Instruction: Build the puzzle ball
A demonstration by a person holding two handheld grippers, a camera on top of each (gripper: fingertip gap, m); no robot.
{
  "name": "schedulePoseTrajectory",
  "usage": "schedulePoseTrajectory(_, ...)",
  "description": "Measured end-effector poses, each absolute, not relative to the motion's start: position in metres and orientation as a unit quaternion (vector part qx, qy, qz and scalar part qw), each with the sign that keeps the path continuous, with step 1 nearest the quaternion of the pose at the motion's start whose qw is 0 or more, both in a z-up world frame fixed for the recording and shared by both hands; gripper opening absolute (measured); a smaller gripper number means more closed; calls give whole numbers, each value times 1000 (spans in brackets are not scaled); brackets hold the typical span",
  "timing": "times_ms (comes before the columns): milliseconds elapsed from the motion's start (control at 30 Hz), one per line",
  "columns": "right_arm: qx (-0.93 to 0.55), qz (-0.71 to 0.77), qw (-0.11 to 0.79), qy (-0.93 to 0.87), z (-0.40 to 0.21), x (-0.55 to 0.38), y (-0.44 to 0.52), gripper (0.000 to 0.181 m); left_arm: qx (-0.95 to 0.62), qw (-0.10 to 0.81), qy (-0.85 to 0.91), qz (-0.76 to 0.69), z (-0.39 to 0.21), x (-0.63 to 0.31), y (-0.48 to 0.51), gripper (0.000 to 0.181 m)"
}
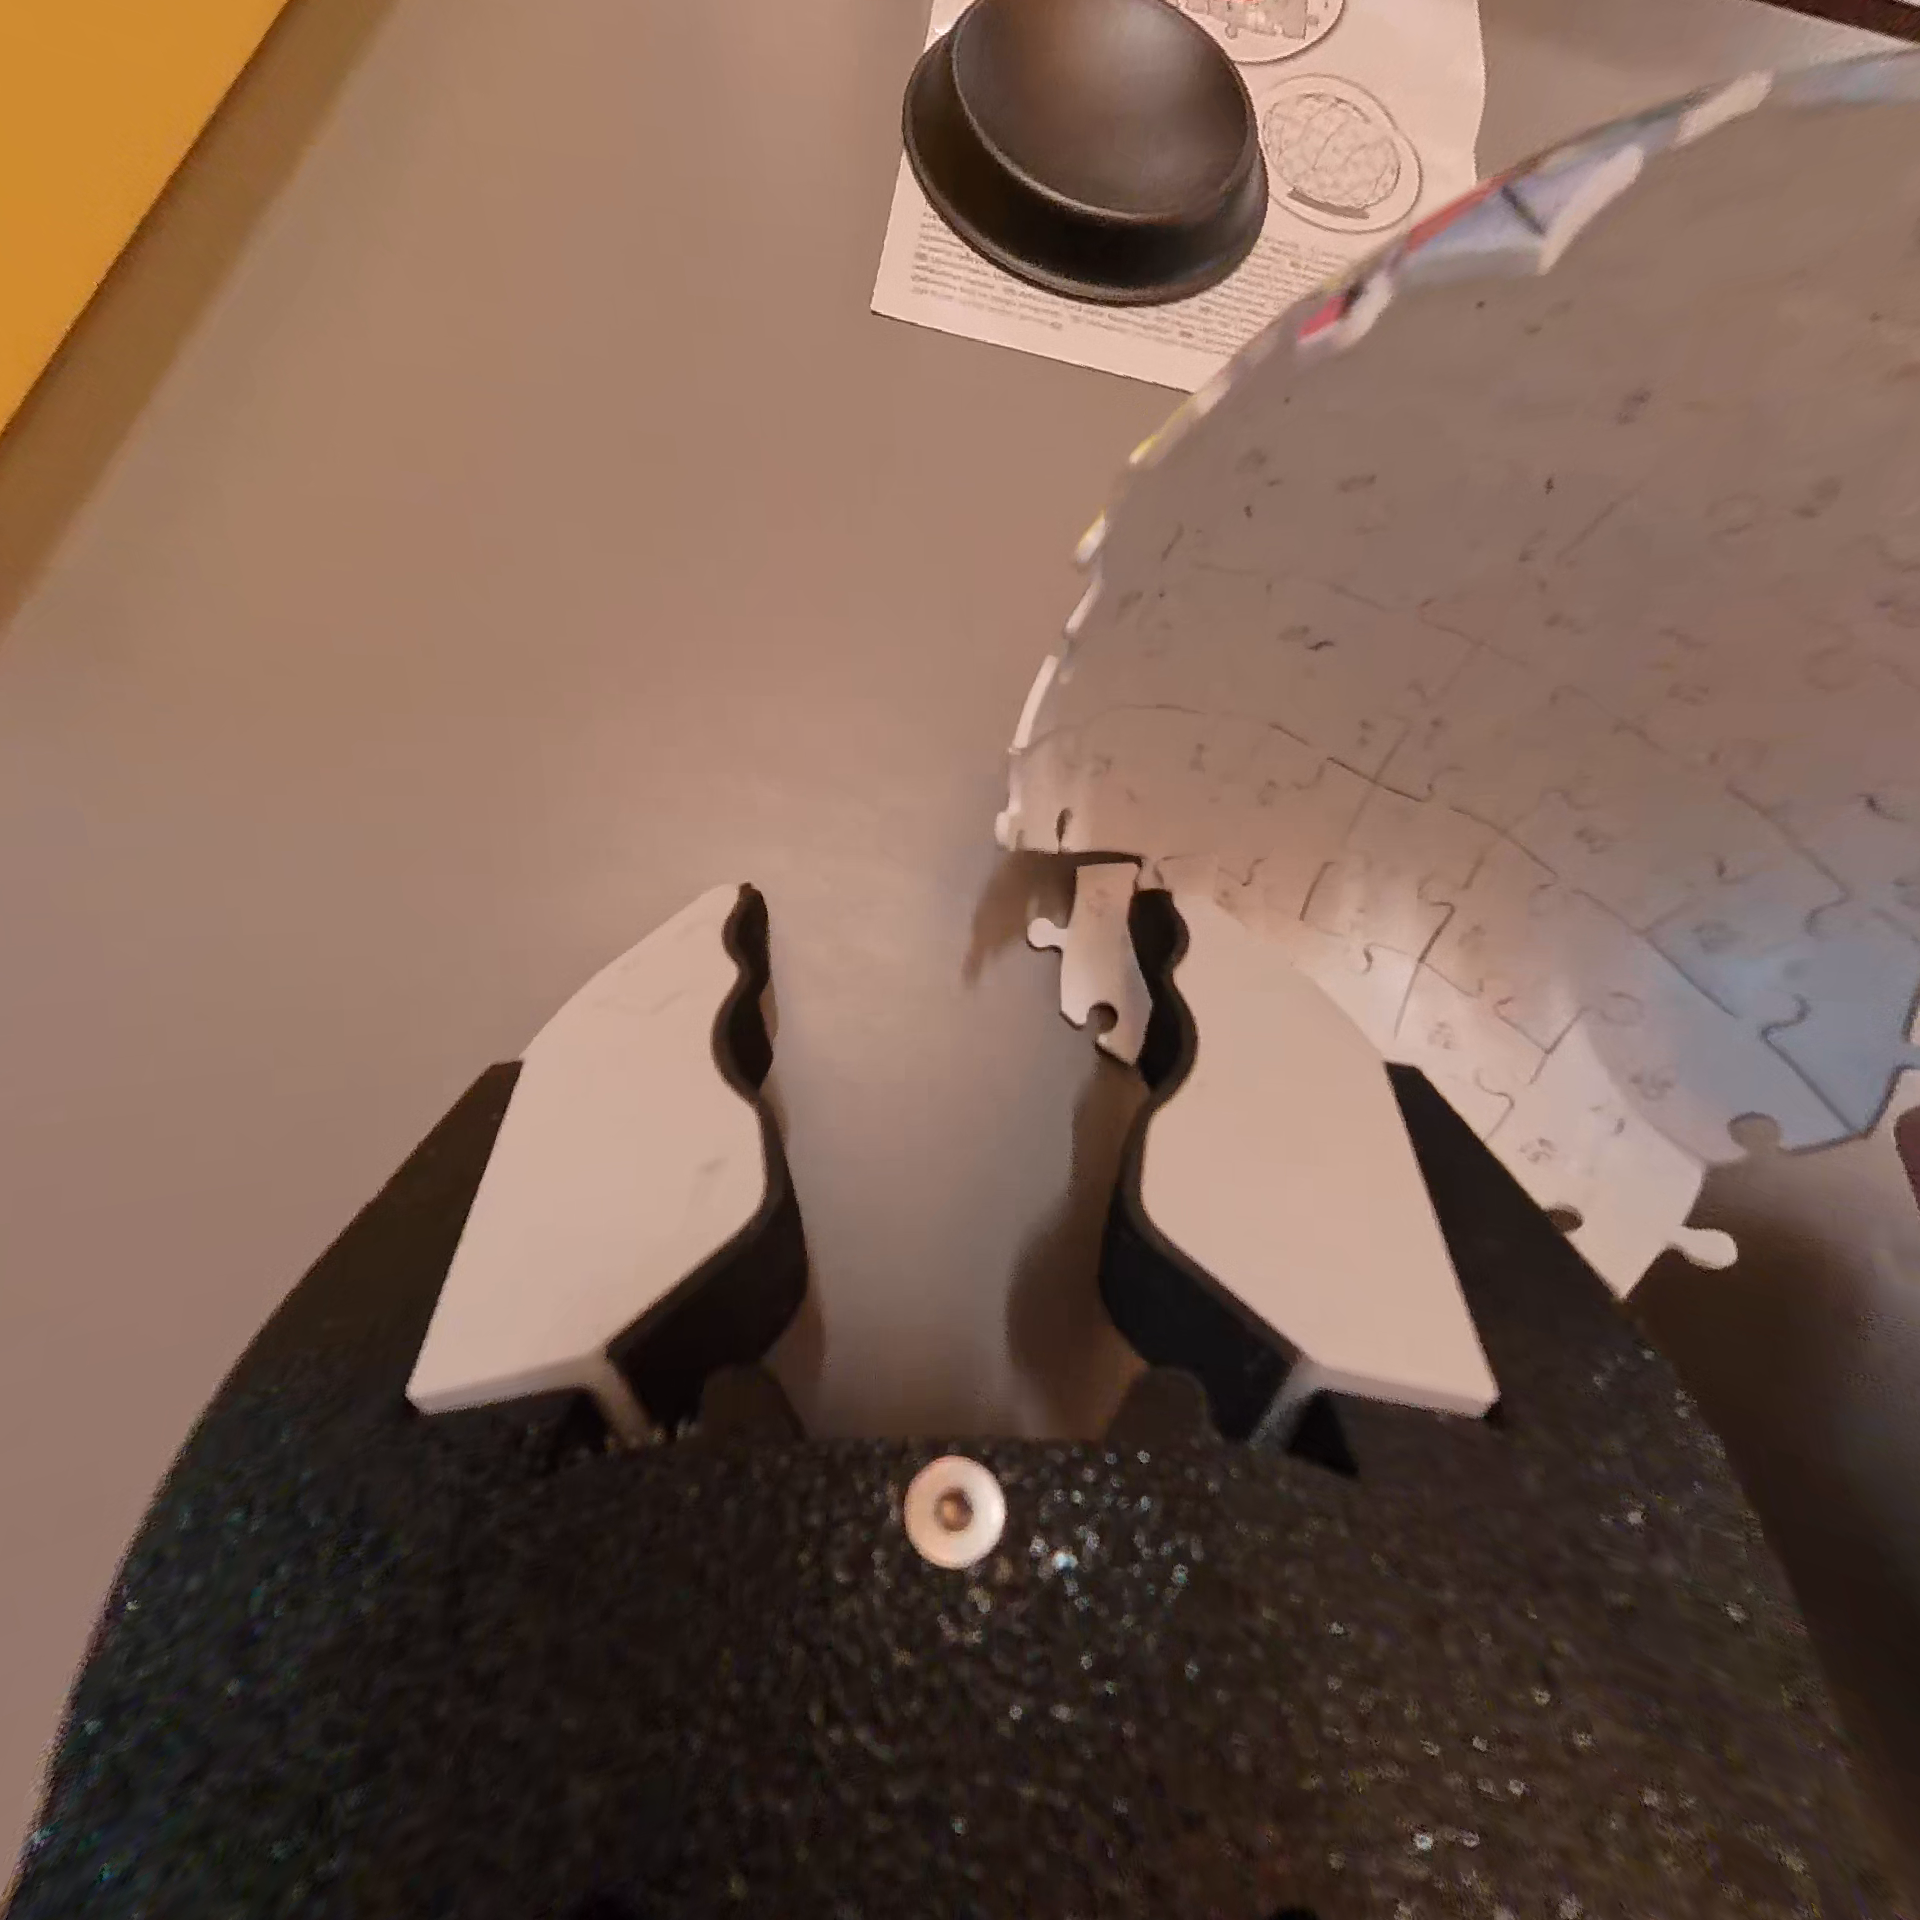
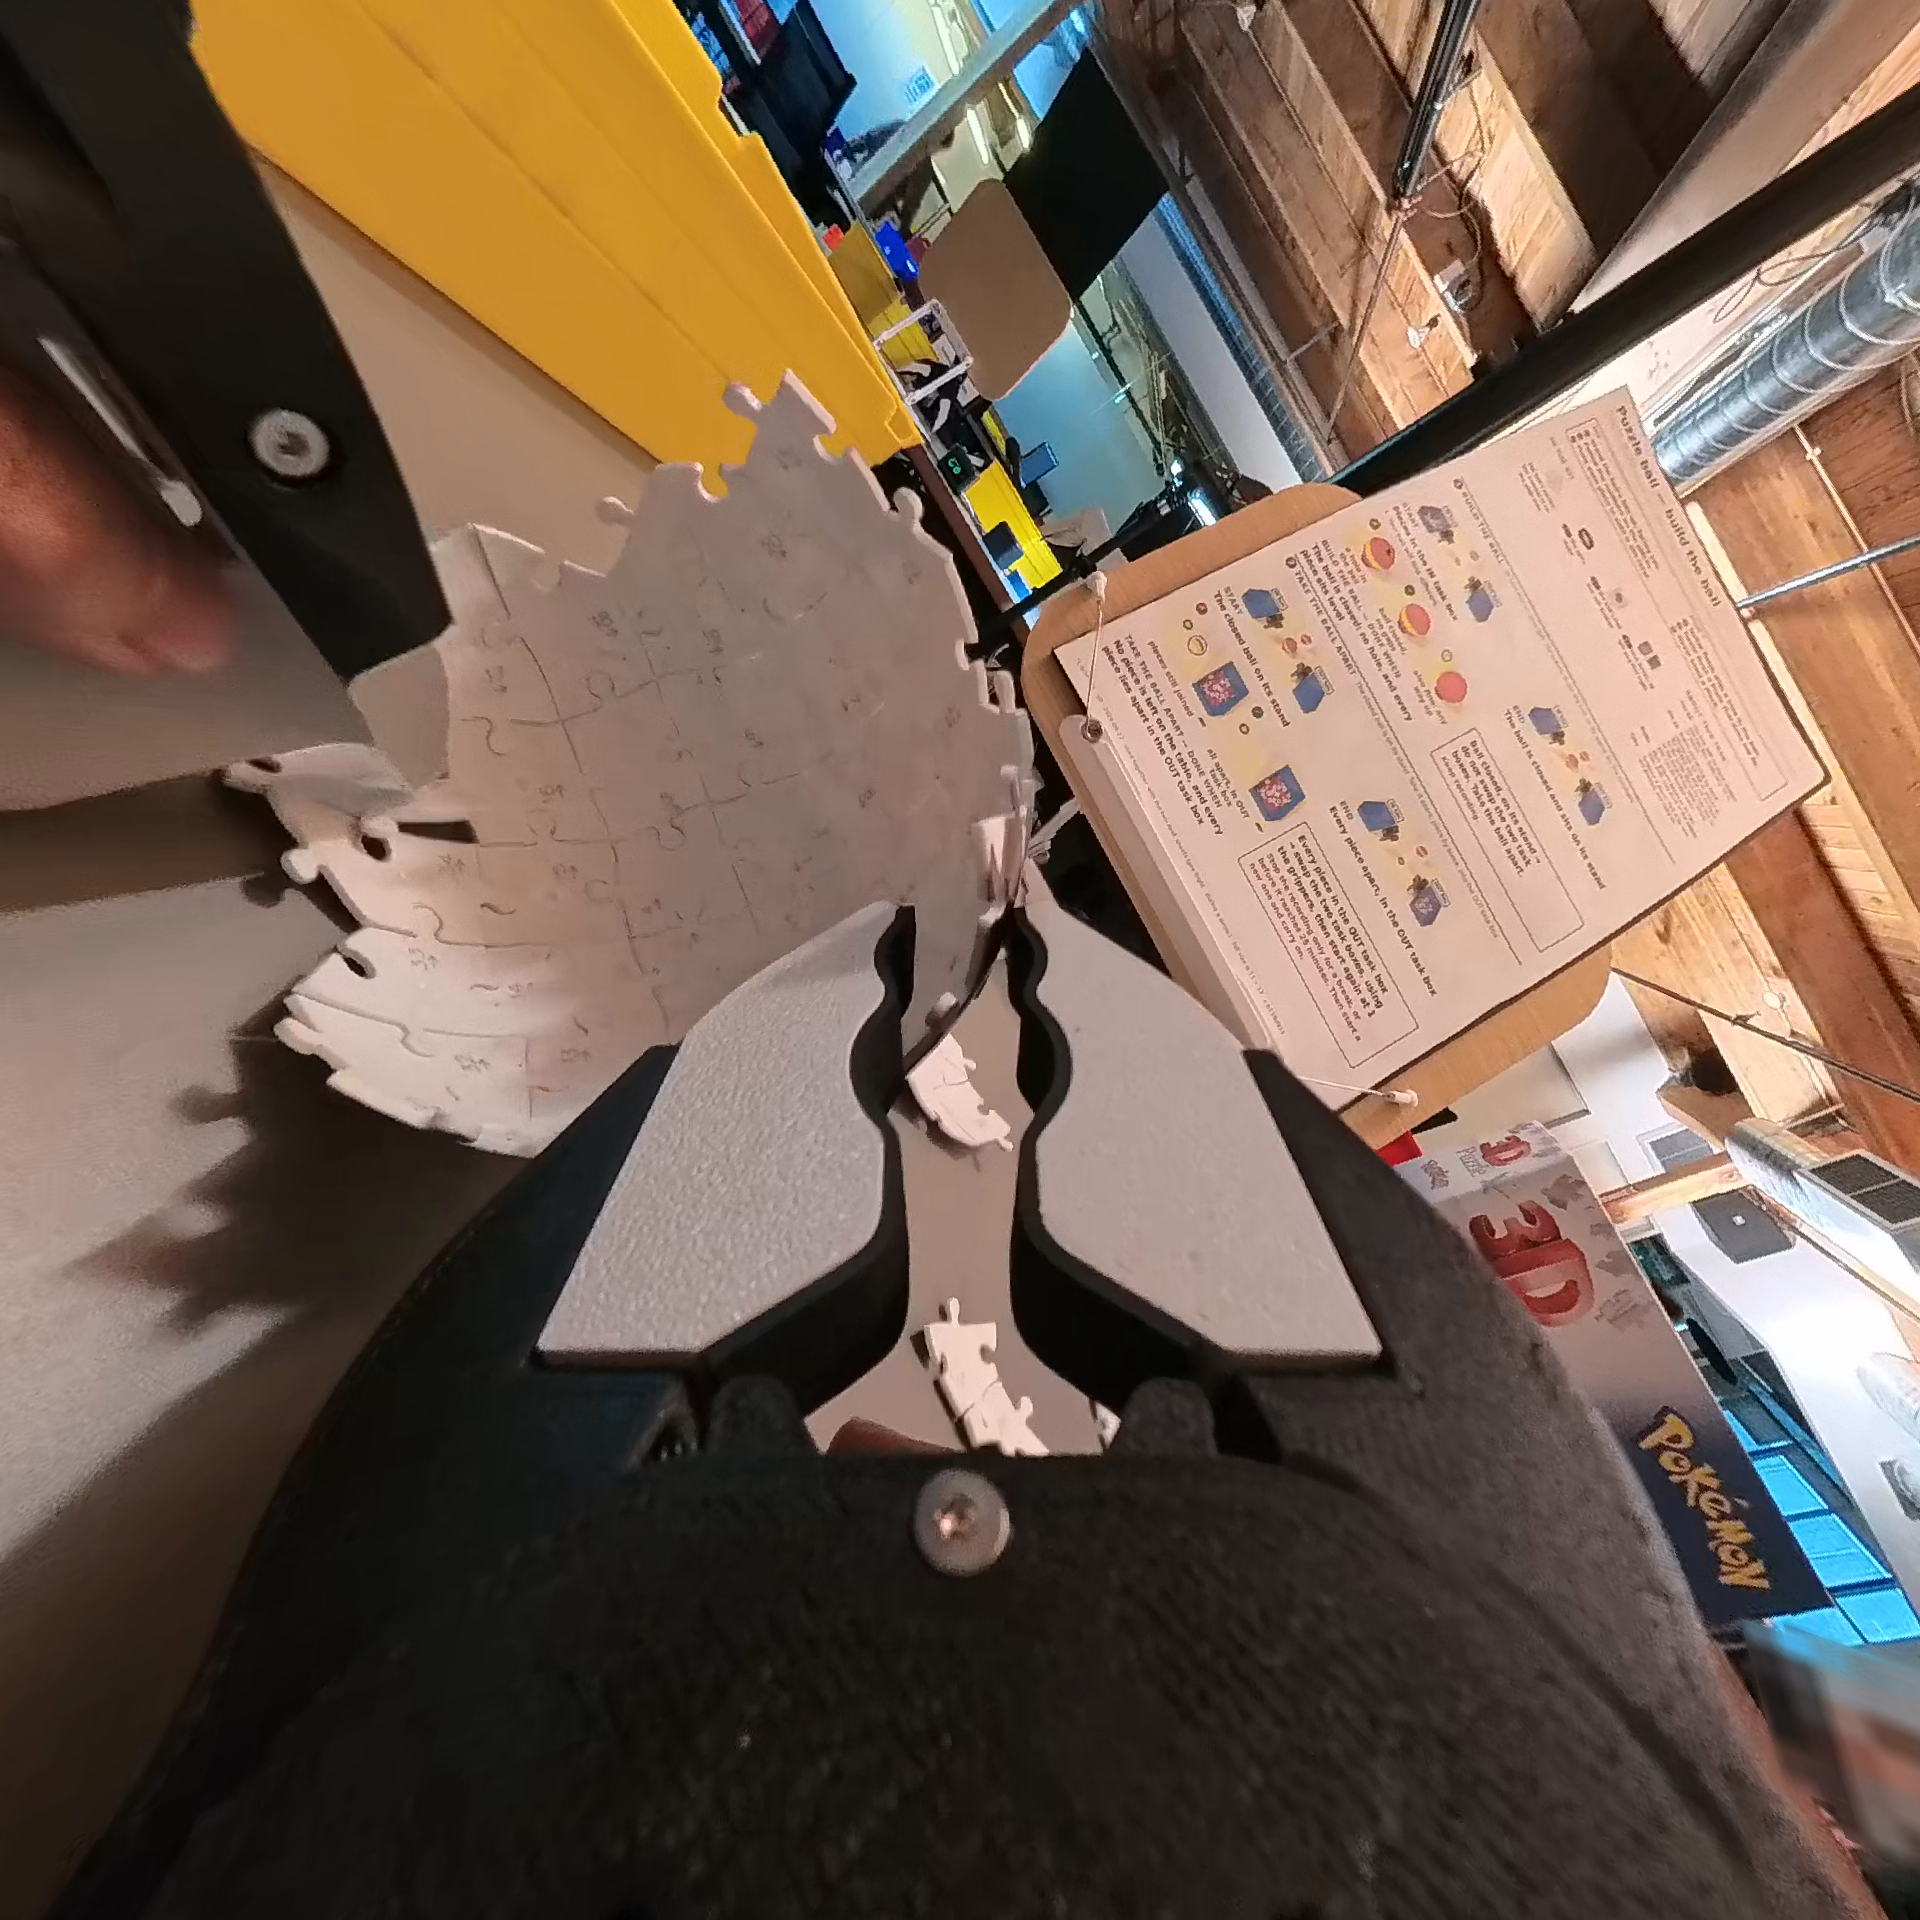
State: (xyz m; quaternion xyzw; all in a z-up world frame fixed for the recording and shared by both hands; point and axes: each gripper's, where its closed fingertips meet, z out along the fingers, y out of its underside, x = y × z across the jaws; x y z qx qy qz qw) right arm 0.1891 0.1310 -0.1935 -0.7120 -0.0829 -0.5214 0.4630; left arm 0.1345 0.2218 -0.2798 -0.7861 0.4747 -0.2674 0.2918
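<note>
1. Writing first: there's a printed instruction sheet (image 1: 1174, 260) at the top of the left wrist view with a black round stand (image 1: 1081, 156) sitting on it. The right wrist view has a laminated task card (image 2: 1455, 748) on a wooden board at right and a colourful puzzle box (image 2: 1621, 1382) at lower right. All of them carry text and logos, which I'm skipping.
2. The half-built puzzle ball shell (image 1: 1538, 748) fills the right side of the left wrist view, white numbered inside facing the camera, with a strip of coloured outside showing along its top edge.
3. Left gripper (image 1: 951, 935): jaws spread apart, clamping nothing. A single loose puzzle piece (image 1: 1091, 956) sits against its right finger, right under the shell's jagged lower edge.
4. Right gripper (image 2: 961, 935): jaws nearly together, pinching the shell's rim at the tips. The shell fans out to the upper left of that frame.
5. Room to move: the grey table (image 1: 520, 623) is bare across the whole left half of the left wrist view. More loose white pieces (image 2: 977, 1371) lie on the table between the right gripper's fingers. Yellow bins (image 2: 540, 208) line the upper left.
</note>
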Motion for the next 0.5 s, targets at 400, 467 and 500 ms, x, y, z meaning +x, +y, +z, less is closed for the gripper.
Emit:
schedulePoseTrajectory(400, -692, -525, 481, -121, -188, 175, 139, 16, -781, 301, 497, -227, -285, 138, 221, 69)
schedulePoseTrajectory(467, -688, -524, 486, -127, -187, 172, 141, 16, -781, 304, 498, -223, -285, 138, 220, 68)
schedulePoseTrajectory(500, -687, -524, 487, -129, -187, 171, 141, 16, -780, 304, 500, -222, -285, 139, 220, 66)
